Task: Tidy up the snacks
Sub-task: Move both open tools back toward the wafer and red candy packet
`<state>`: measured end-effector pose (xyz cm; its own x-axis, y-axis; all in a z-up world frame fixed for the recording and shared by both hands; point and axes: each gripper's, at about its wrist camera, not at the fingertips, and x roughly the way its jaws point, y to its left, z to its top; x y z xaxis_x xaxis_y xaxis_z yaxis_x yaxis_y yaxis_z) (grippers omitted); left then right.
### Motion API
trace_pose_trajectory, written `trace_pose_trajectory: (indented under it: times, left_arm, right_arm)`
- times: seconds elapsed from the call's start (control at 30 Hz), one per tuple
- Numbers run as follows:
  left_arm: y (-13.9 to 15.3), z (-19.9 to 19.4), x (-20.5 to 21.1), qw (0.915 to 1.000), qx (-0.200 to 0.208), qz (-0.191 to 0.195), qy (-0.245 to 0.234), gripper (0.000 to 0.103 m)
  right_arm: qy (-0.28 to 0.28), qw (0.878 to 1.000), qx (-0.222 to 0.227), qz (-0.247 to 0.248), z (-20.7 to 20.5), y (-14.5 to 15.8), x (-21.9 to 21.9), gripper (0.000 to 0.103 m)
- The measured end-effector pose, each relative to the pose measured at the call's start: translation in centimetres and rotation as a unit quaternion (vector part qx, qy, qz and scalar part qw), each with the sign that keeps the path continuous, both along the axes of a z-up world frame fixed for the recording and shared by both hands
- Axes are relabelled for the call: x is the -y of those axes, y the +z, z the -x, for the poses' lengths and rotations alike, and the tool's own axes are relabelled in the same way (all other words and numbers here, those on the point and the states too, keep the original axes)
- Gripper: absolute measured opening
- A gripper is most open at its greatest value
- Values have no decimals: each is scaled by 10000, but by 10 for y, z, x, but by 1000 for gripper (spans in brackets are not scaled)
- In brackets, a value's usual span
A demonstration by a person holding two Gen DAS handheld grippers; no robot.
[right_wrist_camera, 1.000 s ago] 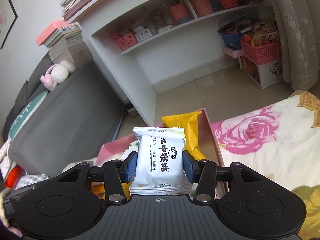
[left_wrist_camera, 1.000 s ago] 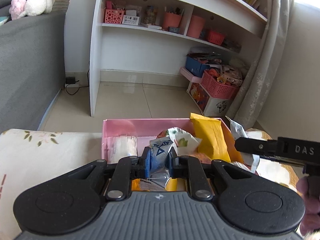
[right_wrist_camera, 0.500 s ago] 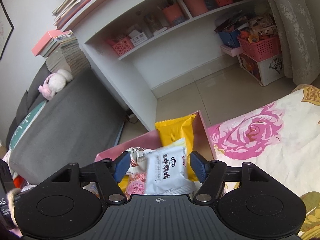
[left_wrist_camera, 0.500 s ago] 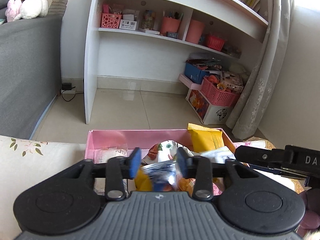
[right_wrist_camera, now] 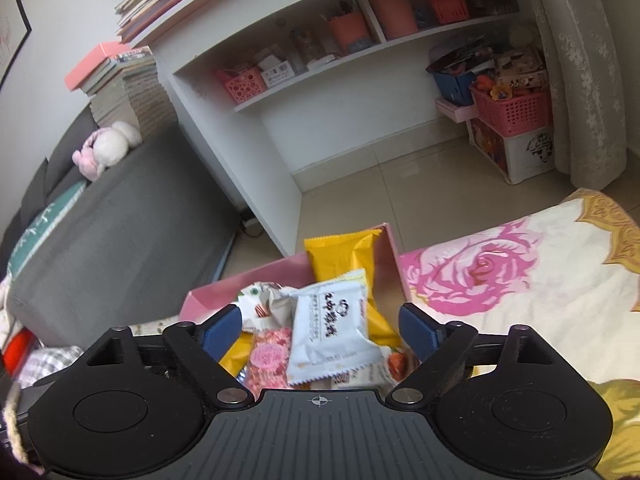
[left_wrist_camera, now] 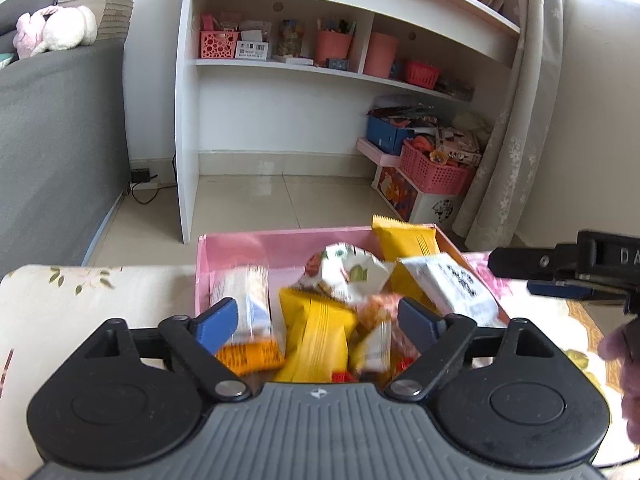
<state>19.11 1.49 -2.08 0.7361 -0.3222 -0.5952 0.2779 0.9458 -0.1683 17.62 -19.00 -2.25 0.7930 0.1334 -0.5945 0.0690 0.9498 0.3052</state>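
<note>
Both grippers have just let go over the shallow pink cardboard box (left_wrist_camera: 280,248) that sits at the far edge of the flower-printed bed cover (right_wrist_camera: 500,292). The left gripper (left_wrist_camera: 316,322) has just been opening, its blue-padded fingers (left_wrist_camera: 218,322) now spread wide; the crumpled blue-and-silver foil packet it clamped a second ago is no longer between them and cannot be picked out for certain in the heap below. The right gripper (right_wrist_camera: 320,326) has likewise just been opening, and the white rectangular snack packet with black lettering (right_wrist_camera: 330,330) that it held upright a second ago now lies tilted on top of the pile, between the parted fingers (right_wrist_camera: 418,330) but with neither pad pressing on it. In the left view the same white packet rests toward the box's right side, in front of the tall yellow-orange pouch (left_wrist_camera: 402,238) leaning in the far right corner.

Other packets fill the box: a ribbed yellow wrapper (left_wrist_camera: 316,332) in the near middle, a white packet with fruit print (left_wrist_camera: 344,272) behind it, a pink dotted sachet (right_wrist_camera: 268,356) near the front. The right gripper's black arm (left_wrist_camera: 560,266) shows at the left view's right edge, with part of a hand (left_wrist_camera: 624,356) below it.

By the look of it, two more snacks are now in the box and both grippers are free to fetch the next. No loose snacks show on the bed cover in either view.
</note>
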Motion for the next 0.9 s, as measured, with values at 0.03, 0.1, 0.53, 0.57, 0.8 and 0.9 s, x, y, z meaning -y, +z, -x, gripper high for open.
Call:
trace_pose_trajectory:
  times: [0.03,0.1,0.53,0.57,0.8,0.9]
  left_arm:
    - [0,2,0,10000,-24,-27,-3,89]
    - [0,8,-1,9999,-80,-98,-8,92]
    - [-22,52,2,9988,-187,-455,-85,103]
    - [-25,57,4,9984,-96,-553,-123,103]
    - [-38,75,12,9966,13,-745,-364,103]
    - [-41,80,18,9961,55,-757,-449,102]
  right_arm:
    - [-13,10000,-30,59,3,1,1,91]
    - [-43,9997,-95,221,9,3,2,93]
    - [-126,9944,-552,888,55,-28,10,96]
    - [-116,9938,-564,951,59,-33,10,96]
    - [187,9845,-460,1682,79,-64,5,96]
    - [340,9802,-417,1908,84,-70,1,96]
